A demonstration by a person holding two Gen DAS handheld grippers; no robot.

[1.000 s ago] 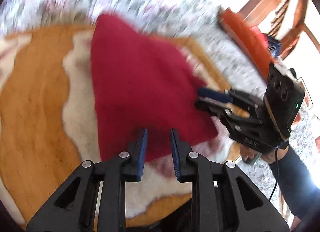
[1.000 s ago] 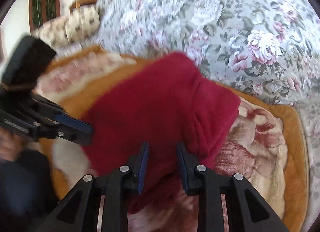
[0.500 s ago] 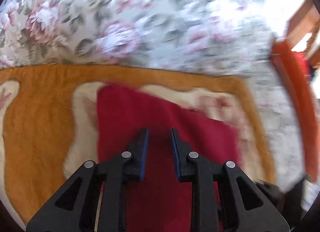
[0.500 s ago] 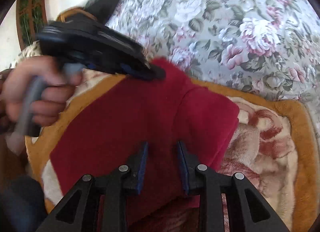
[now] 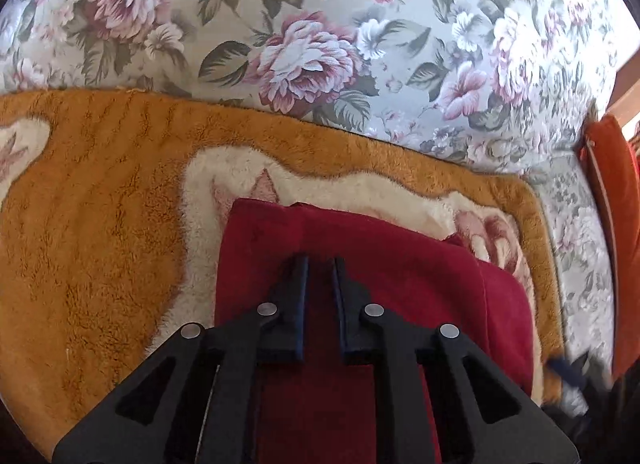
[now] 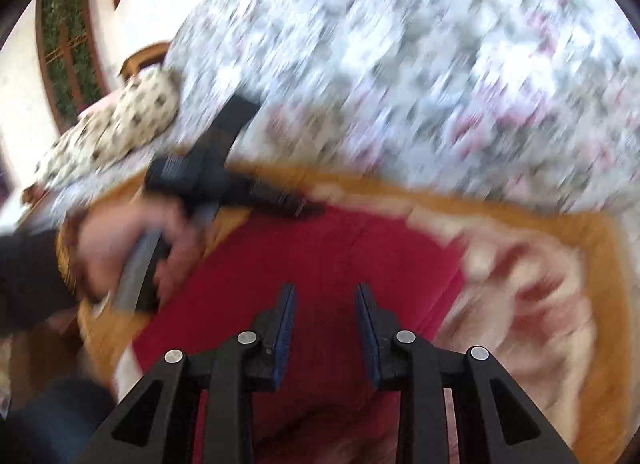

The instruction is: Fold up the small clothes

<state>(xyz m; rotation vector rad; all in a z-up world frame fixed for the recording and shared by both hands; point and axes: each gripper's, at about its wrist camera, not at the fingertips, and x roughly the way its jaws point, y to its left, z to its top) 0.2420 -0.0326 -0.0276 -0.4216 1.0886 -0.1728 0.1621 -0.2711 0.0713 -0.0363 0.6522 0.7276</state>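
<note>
The red garment (image 5: 400,248) lies flat on the orange-and-cream blanket (image 5: 100,224), which is spread over the flowered sofa cover (image 5: 320,44). From my left camera its long side runs away from me toward the sofa back. Its far edge slants down to the right, and its far left corner sits on the cream patch. A narrow flap (image 5: 504,304) is folded in along the right side, its crease running the same way as the length.

My left gripper (image 5: 320,264) points steeply down over the middle of the garment, short of the far edge. Its jaws have just been closing and now leave only a thin slit with red showing in it. I cannot tell whether the pads are nipping the cloth. My right camera is blurred. There my left hand (image 6: 120,248) grips the handle, and the tool's tip lies at the garment's far left edge.

My right gripper (image 6: 325,296) stands partly spread above the near part of the garment with nothing between its pads.

A second ago my left gripper was at the near edge with its jaws wider, and the right gripper showed plainly across the cloth. Now the left one has crossed toward the sofa back. Only a blurred dark blue streak shows at the lower right of the left view, beside an orange cushion (image 5: 612,224). The garment has kept its place.
</note>
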